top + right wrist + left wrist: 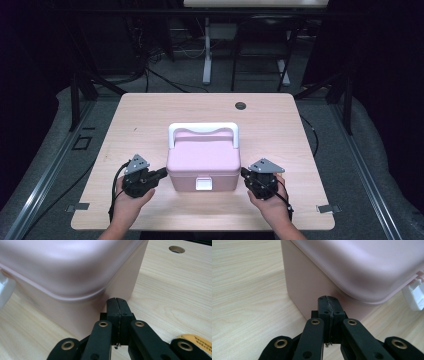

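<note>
Bracing: we have the pink lidded storage box (202, 165) flanked, one closed gripper against each side wall.
Left gripper (161, 173): jaws pressed together on nothing, tips at the box's lower side wall, just under the lid's overhang; touching or a hair off, we cannot tell.
Right gripper (244, 173): jaws likewise together and empty, tips at the opposite wall near the front corner.
Box position: between the two grippers, on the wooden table (150, 110), white latch (203, 184) facing us, white carry handle (203, 129) at the far edge of the lid.
Technique: we judge that equal pressure from both sides, kept low on the walls, would stop the box skidding or twisting; pushing high could catch the lid rim.
Latch: appears down; lid seated all round.
Contents: hidden, lid shut and walls opaque.
Elsewhere: cable hole (240, 105) beyond the box, well ahead of the right gripper.
</note>
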### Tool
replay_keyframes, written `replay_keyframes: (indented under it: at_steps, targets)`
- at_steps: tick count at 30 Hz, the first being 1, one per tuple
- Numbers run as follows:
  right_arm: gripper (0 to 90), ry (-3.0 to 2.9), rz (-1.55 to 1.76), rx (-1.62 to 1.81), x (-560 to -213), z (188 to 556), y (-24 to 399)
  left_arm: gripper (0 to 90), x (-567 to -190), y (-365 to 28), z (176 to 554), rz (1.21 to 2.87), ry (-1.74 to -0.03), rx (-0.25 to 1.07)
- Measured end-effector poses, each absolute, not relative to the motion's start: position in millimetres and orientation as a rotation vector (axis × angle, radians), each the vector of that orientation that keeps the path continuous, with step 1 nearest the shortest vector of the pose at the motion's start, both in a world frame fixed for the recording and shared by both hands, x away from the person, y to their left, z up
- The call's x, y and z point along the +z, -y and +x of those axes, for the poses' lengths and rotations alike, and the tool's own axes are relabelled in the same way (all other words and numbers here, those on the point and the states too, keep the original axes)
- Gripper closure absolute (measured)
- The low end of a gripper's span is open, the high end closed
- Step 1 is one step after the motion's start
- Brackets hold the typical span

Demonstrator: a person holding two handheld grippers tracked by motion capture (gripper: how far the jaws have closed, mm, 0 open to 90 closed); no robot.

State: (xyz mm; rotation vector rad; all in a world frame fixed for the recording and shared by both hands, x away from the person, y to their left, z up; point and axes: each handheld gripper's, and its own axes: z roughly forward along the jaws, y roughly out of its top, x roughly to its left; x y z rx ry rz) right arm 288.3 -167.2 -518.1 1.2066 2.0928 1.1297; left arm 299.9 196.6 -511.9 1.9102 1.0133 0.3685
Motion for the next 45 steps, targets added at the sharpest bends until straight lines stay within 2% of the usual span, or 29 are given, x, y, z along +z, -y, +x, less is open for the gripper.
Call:
replay_keyframes:
  at_steps: [23, 31, 45]
  targets:
    - [90.0, -2.148, 1.19, 1.124, -515, 256, 176, 90.0, -511, -194, 268, 1.93, -0.992, 0.316]
    - [90.0, -2.137, 1.169, 1.123, -516, 249, 177, 90.0, -512, -192, 260, 1.927, -0.985, 0.351]
    - [90.0, -2.13, 1.144, 1.132, -518, 242, 178, 90.0, -515, -195, 252, 1.901, -0.968, 0.329]
